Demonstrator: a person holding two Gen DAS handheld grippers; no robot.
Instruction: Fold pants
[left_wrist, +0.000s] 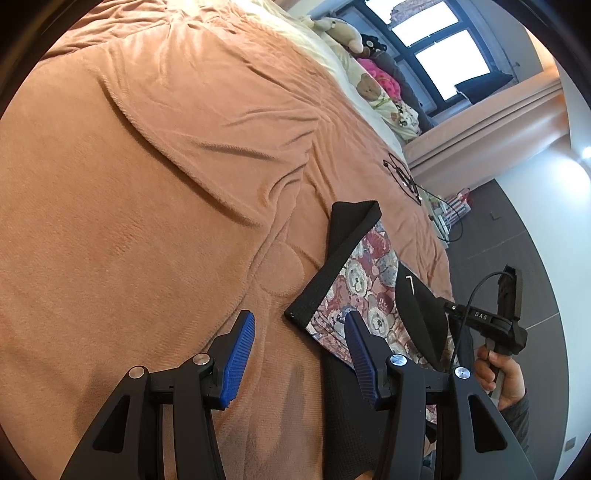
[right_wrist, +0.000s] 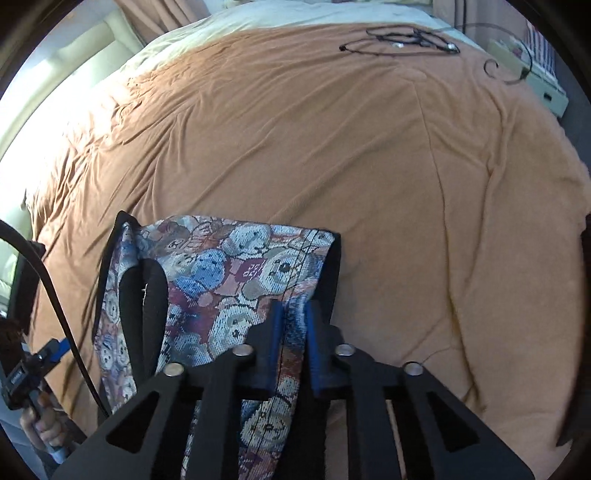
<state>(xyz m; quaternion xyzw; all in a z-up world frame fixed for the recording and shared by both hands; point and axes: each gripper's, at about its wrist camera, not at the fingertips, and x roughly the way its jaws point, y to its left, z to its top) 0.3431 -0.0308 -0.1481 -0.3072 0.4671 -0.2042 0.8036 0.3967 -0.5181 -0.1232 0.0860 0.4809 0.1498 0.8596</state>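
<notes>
Here, my right tool (right_wrist: 292, 325) is pinching the bear-print pants (right_wrist: 229, 273) near their black-edged side. They are lying on the bed's orange blanket (right_wrist: 332, 140), while my left tool (left_wrist: 299, 350) is hovering spread above them.

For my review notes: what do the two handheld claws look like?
Both match: black angular frames with triangular cut-outs, silver round pivot bolts and ribbed blue finger pads. The right claw has a black cable and white lettering on its body; the hand gripping it wears a dark sleeve.
</notes>
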